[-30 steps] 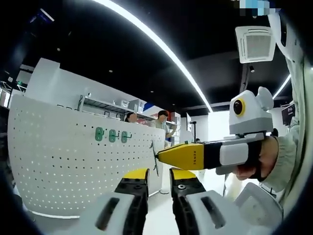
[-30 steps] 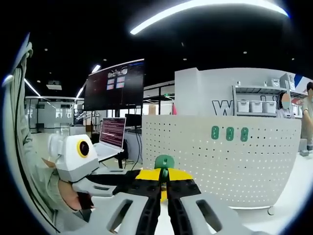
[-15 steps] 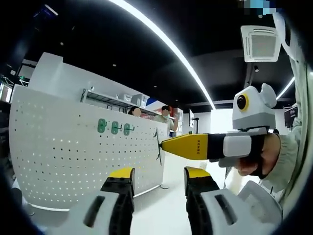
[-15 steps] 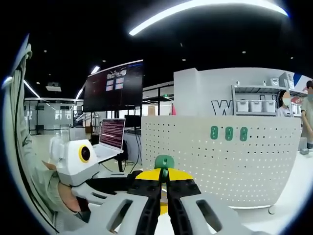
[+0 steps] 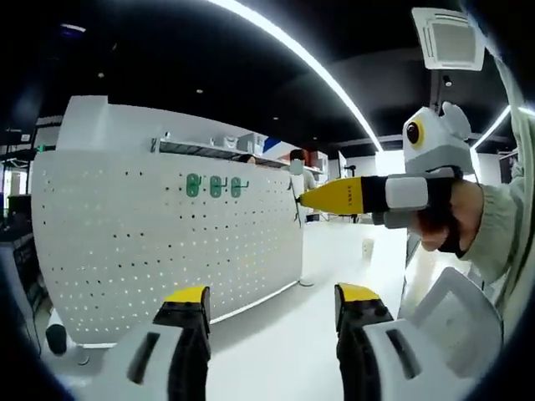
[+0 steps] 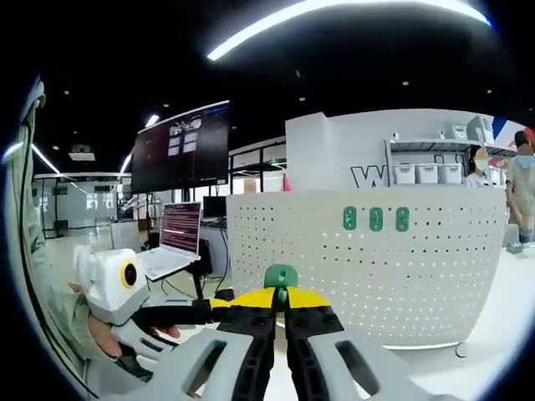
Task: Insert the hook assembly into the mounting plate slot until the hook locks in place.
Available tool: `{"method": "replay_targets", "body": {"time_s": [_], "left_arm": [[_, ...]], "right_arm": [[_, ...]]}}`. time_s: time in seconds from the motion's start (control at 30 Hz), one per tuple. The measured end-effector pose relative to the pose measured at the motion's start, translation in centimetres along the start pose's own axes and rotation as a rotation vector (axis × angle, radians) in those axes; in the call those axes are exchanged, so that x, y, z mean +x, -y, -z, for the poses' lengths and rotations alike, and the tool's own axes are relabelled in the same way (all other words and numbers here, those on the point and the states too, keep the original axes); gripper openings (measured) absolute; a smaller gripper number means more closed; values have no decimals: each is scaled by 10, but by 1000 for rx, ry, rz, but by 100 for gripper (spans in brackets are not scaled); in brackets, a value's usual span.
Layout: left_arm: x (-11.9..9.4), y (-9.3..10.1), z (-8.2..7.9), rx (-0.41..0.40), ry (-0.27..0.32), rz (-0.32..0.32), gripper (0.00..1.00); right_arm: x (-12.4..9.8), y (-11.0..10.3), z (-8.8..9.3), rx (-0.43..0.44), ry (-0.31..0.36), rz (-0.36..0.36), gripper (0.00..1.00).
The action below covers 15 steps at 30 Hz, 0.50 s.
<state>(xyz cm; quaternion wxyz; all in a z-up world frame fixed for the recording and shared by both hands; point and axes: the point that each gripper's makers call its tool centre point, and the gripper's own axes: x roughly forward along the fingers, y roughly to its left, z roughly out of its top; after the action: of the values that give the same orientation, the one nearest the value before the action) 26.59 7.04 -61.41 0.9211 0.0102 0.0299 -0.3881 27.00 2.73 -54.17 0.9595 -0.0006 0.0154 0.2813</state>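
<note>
Partly readable writing only: big dark letter "W" plus a cut-off second letter on the white wall (image 6: 376, 142) behind the pegboard; screen text on the laptop (image 6: 173, 236) and the dark wall monitor (image 6: 180, 147) is too small to read. Task items: white pegboard panel (image 6: 359, 251) stands upright on a pale floor (image 5: 318, 292), w/ three green hooks (image 6: 376, 219) in a row near its top edge, also seen in left gripper view (image 5: 216, 185). Right gripper (image 6: 281, 302) has jaws pinched tight on a green hook piece (image 6: 281, 277), which sticks up just above the yellow tips; most of it is hidden between them. In left gripper view the right gripper (image 5: 305, 198) comes in from the right, tip near the pegboard's edge; what's at the tip is thin and hard to make out. Left gripper (image 5: 272, 301) jaws spread wide, nothing between. Room: dark ceiling w/ long light strips (image 5: 318, 71), ceiling vent (image 5: 450, 38), shelf w/ white bins (image 6: 430, 174), people in the background.
</note>
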Motion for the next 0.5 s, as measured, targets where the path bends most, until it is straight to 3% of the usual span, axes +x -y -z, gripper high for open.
{"method": "replay_targets", "body": {"time_s": [0.07, 0.13, 0.5], "left_arm": [[-1, -4, 5, 13, -20, -15, 62], [-3, -7, 7, 7, -23, -22, 61], [-6, -10, 17, 6, -47, -37, 59]], "right_arm": [[1, 6, 3, -29, -10, 14, 0], [2, 14, 5, 1, -14, 26, 0], [1, 69, 9, -8, -21, 143, 0]]}}
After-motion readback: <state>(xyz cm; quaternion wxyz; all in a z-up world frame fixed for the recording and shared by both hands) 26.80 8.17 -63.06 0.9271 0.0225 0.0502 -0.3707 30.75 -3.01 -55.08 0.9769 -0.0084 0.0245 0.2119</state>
